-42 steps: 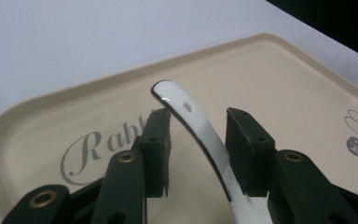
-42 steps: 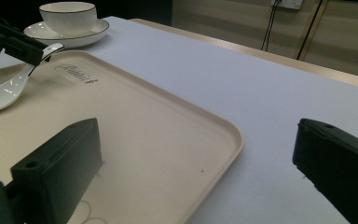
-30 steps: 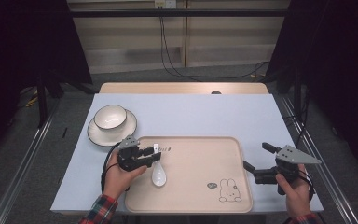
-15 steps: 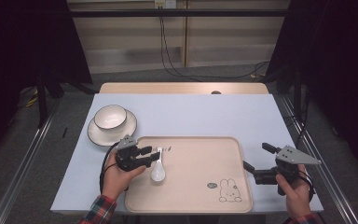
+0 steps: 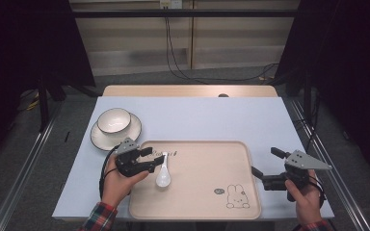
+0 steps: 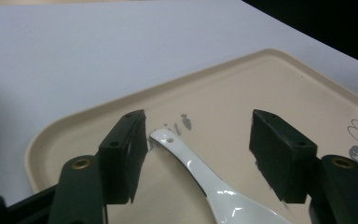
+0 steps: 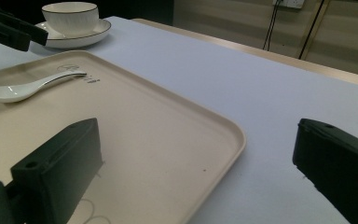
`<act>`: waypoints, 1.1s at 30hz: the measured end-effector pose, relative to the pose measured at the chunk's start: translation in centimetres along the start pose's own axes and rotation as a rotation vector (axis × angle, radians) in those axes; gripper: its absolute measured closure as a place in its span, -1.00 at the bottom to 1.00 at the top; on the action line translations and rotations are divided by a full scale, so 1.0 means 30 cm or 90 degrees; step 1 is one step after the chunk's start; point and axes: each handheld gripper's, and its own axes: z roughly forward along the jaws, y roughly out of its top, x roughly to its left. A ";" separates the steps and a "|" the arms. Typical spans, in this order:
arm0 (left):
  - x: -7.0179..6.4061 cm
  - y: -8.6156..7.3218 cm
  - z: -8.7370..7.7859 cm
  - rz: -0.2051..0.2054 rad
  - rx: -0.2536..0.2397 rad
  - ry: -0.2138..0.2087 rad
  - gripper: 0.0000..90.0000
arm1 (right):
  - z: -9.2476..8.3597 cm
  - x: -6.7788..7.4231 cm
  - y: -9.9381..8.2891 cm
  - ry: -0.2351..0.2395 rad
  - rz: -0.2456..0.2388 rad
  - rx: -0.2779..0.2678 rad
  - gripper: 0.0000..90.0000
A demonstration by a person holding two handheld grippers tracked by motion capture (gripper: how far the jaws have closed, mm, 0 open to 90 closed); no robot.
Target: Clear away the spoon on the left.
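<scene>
White glazed ceramic, the spoon (image 5: 163, 170) lies flat on the tray (image 5: 207, 211) near its left edge, left of centre in the high view, bowl toward the bottom of the frame and handle running up toward the printed mark at the tray's upper left corner. In the left gripper view the handle (image 6: 182, 154) sits between the black jaws, its tip just beside the left jaw, with a clear gap to the right one.

It looks light, rigid and slick, and it would likely chip if dropped. The thin handle seems the best place to take hold, pinched across its width near the middle; the rounded bowl would probably slide out of flat pads.

The left gripper (image 5: 147, 160) has just been opening its jaws; they now stand apart with the handle between them and do not press on it. The right gripper (image 5: 266, 166) rests at the lower right of the high view, off the tray's right edge, its jaws spread wide over bare table (image 5: 212, 118) and tray rim, holding nothing.

At upper left a bowl (image 5: 114, 120) sits on a saucer (image 5: 131, 132), apart from the tray.
</scene>
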 end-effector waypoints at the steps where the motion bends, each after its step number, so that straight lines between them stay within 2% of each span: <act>1: 0.000 0.000 0.000 0.000 0.000 0.000 -0.22 | 0.000 0.000 0.000 0.000 0.000 0.000 -0.99; 8: 0.005 0.012 -0.025 0.006 -0.017 0.010 -0.31 | -0.001 0.001 0.000 0.003 0.001 0.000 -0.99; 15: 0.008 0.021 -0.046 0.016 -0.028 0.004 -0.42 | -0.003 -0.001 0.000 0.002 0.001 -0.001 -0.99; 22: 0.007 0.032 -0.067 0.032 -0.054 -0.002 -0.52 | -0.007 -0.003 0.000 0.003 0.002 0.001 -0.99; 26: 0.012 0.034 -0.076 0.029 -0.064 -0.009 -0.58 | -0.010 -0.005 0.000 0.004 0.001 0.000 -0.99; 27: 0.012 0.035 -0.079 0.030 -0.066 -0.002 -0.58 | -0.010 -0.005 0.000 0.004 0.001 0.000 -0.99; 33: 0.022 0.039 -0.097 0.022 -0.084 -0.007 -0.64 | -0.013 -0.007 -0.001 0.002 0.003 -0.003 -0.99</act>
